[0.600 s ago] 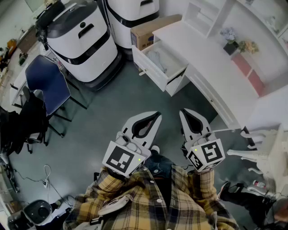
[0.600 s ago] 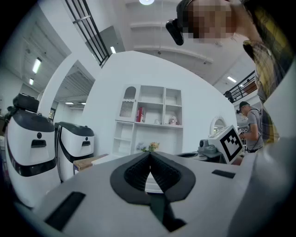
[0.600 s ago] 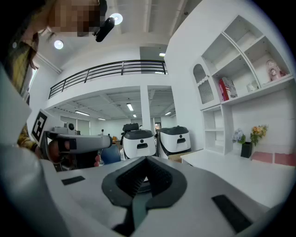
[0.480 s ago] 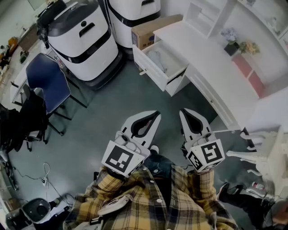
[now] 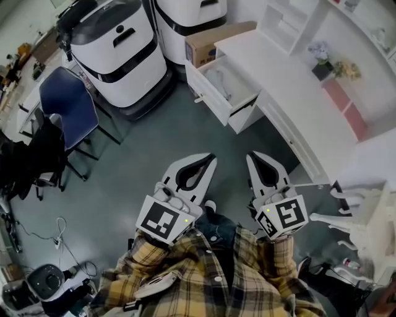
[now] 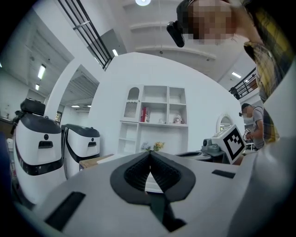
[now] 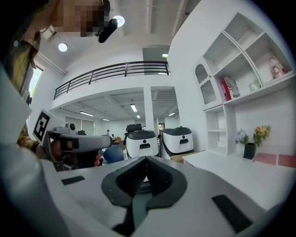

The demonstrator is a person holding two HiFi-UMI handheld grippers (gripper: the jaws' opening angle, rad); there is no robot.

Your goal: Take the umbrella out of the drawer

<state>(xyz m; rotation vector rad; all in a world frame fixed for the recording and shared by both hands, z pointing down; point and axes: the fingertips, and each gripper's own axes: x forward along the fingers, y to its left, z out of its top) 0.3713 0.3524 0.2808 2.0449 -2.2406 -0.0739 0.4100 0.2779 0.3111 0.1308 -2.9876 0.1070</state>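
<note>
Both grippers were held close in front of the person's plaid shirt (image 5: 210, 272), side by side, roughly level, pointing across the floor toward the white table (image 5: 281, 68). The left gripper (image 5: 212, 158) had its fingers pressed together with nothing between them. The right gripper (image 5: 253, 156) was the same, fingers closed and empty. The drawer (image 5: 210, 102) stood pulled open, well ahead of both. A pale bundle, apparently the umbrella (image 5: 218, 82), lay inside it.

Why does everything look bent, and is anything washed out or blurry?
Head view: the wide lens bows the desk edges, and the light is even. Left gripper view: the shelves curve and the ceiling lamp glares. Right gripper view: the railing arcs and the corners go dark.
</note>
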